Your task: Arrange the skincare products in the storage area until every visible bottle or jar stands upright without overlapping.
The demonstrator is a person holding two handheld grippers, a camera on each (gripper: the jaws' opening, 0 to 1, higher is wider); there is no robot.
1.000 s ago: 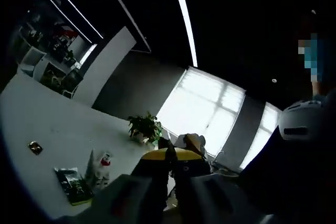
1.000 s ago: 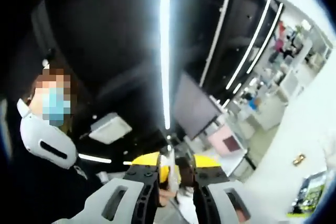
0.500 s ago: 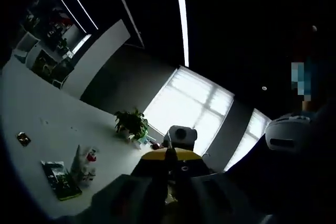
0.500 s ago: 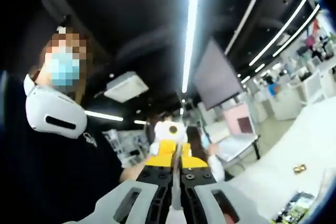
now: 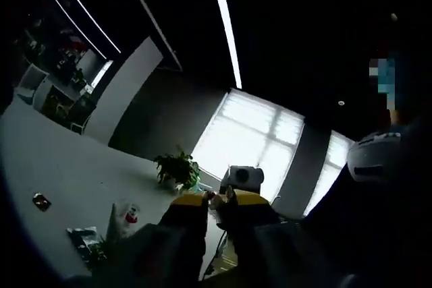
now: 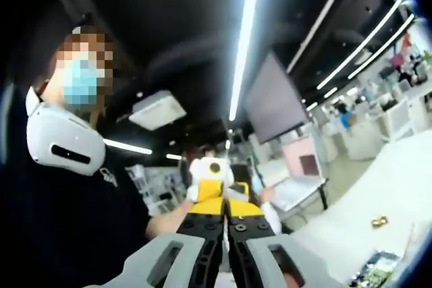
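Both grippers are raised and tilted up toward the ceiling, well away from the work, so nothing is being handled. The left gripper (image 5: 214,202) has its jaws slightly parted and empty. The right gripper (image 6: 226,215) is clenched on nothing. The bottles (image 5: 125,216) stand on the white table (image 5: 61,173), near a green packet (image 5: 86,242).

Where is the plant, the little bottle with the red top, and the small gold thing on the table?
Plant (image 5: 178,168): left gripper view, on its leaves.
Bottle (image 5: 129,216): left gripper view, near its red top.
Gold thing (image 6: 379,221): right gripper view, on its middle.
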